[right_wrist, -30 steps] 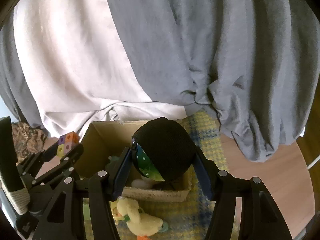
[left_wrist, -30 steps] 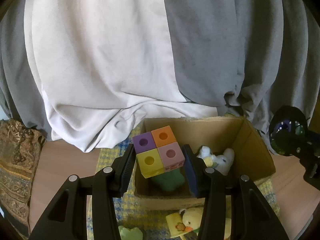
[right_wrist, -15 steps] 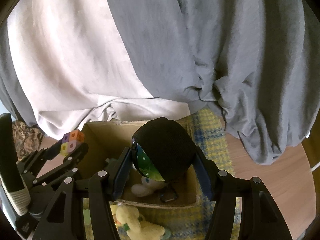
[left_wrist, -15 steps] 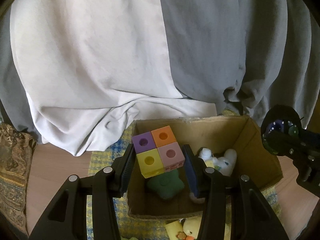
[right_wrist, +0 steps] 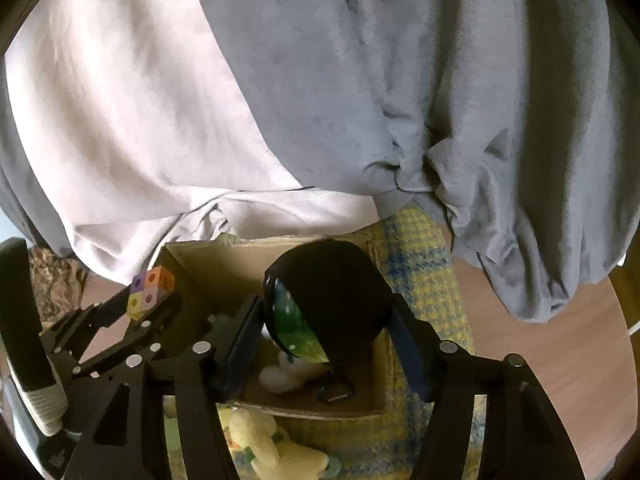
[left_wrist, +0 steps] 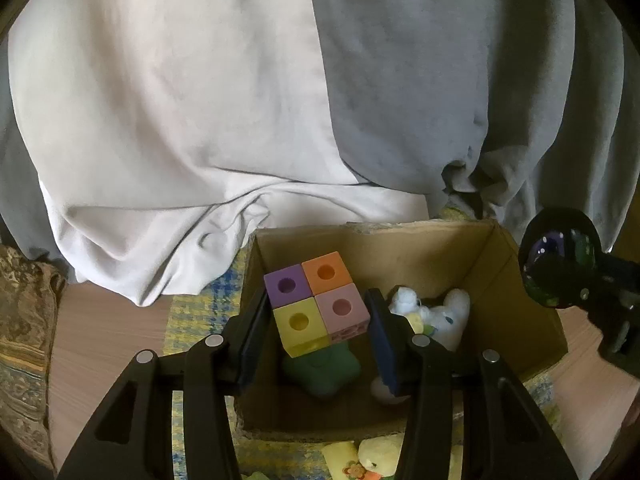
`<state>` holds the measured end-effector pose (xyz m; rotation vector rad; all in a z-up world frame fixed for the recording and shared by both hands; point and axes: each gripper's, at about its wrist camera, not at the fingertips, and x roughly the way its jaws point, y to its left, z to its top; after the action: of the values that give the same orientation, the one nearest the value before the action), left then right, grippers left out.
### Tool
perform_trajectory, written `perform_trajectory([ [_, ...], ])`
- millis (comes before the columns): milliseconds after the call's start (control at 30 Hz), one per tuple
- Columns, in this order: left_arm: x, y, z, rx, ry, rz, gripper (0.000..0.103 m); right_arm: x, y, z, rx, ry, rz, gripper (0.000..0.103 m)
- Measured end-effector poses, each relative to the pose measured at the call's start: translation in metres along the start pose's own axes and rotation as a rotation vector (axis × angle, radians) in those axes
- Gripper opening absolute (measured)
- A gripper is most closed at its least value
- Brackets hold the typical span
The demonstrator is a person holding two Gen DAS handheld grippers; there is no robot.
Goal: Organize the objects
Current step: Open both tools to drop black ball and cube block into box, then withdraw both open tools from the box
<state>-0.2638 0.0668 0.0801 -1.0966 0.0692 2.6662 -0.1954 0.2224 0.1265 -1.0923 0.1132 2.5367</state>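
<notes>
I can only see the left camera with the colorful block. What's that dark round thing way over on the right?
Observer: It's a black ball with a green spotted patch, squeezed in the right gripper above the cardboard box.
Child: Is there anything in the box under the ball?
Observer: Yes, a small black clip lies on the box floor beside the white plush toy; your view doesn't show the clip.
Child: What's on the floor past the box on that side?
Observer: A yellow and blue checked mat runs out from under the box toward the grey cloth.
</notes>
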Motion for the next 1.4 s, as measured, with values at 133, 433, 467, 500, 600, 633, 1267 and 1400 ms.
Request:
perform_trajectory([
  [133,-0.009,0.000,-0.002,-0.010,-0.023,0.038,0.091,-0.013,-0.003,0.001,0.010,-0.036,-0.006,0.092],
  [433,-0.033,0.002,-0.006,-0.002,-0.058,0.072,0.097,-0.027,0.002,-0.003,0.005,-0.045,-0.002,0.093],
  [467,-0.036,0.003,-0.007,-0.006,-0.063,0.069,0.098,-0.030,0.003,-0.005,0.003,-0.049,-0.005,0.093],
  [500,-0.039,0.004,-0.009,-0.008,-0.065,0.066,0.098,-0.033,0.005,-0.006,0.000,-0.053,-0.007,0.093],
  [600,-0.047,0.004,-0.012,-0.003,-0.075,0.073,0.099,-0.041,0.009,-0.011,-0.008,-0.067,-0.012,0.093],
  [633,-0.049,0.005,-0.013,-0.002,-0.079,0.078,0.099,-0.045,0.011,-0.012,-0.012,-0.073,-0.017,0.093],
  [1267,-0.088,0.019,-0.054,-0.022,-0.113,0.125,0.102,-0.074,0.033,-0.044,-0.058,-0.149,-0.091,0.100],
  [1400,-0.092,0.025,-0.064,-0.036,-0.105,0.127,0.102,-0.077,0.035,-0.052,-0.045,-0.154,-0.091,0.101],
])
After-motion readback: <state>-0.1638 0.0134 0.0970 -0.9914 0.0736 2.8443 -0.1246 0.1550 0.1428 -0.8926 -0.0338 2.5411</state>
